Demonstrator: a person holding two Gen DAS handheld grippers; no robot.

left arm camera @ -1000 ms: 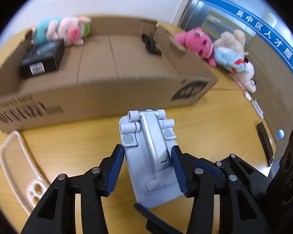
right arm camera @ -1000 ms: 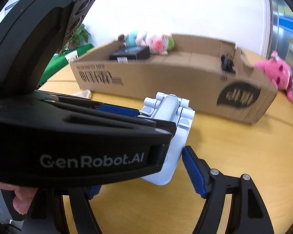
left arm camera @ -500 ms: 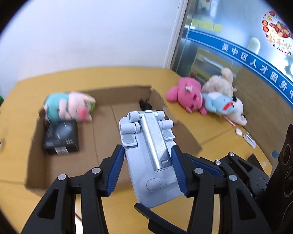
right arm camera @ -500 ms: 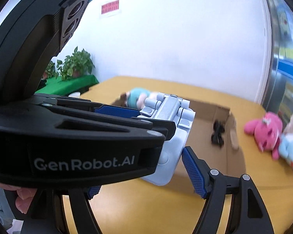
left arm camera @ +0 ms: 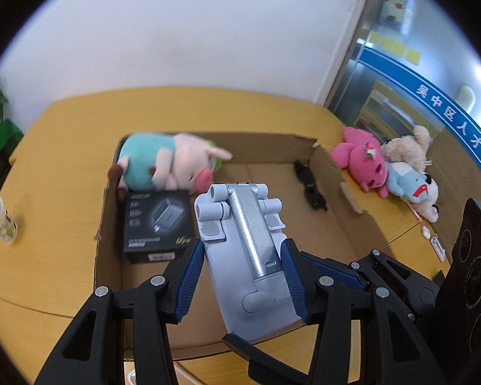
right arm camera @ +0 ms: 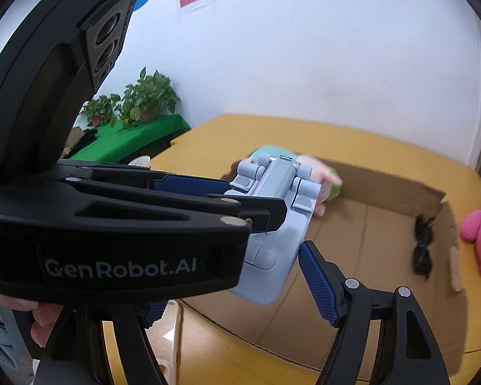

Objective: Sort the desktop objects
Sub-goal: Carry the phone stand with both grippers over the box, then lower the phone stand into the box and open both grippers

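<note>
My left gripper (left arm camera: 242,276) is shut on a light blue folding phone stand (left arm camera: 243,250) and holds it in the air above the open cardboard box (left arm camera: 362,221). The box holds a plush pig (left arm camera: 170,166), a black product box (left arm camera: 157,224) and black sunglasses (left arm camera: 311,186). In the right wrist view the left gripper body fills the left side with the stand (right arm camera: 272,221) in it. My right gripper (right arm camera: 234,298) is open and empty; its right finger (right arm camera: 317,282) sits just beside the stand, over the box (right arm camera: 400,288).
Pink, beige and blue plush toys (left arm camera: 388,166) lie on the yellow table right of the box. A paper cup (left arm camera: 0,221) stands at the left. A white frame-like object (right arm camera: 176,337) lies at the box's near side. Potted plants (right arm camera: 144,99) stand behind on a green cloth.
Both grippers have risen from table level in front of the box to above its near wall. The stand stays held in the left gripper.
</note>
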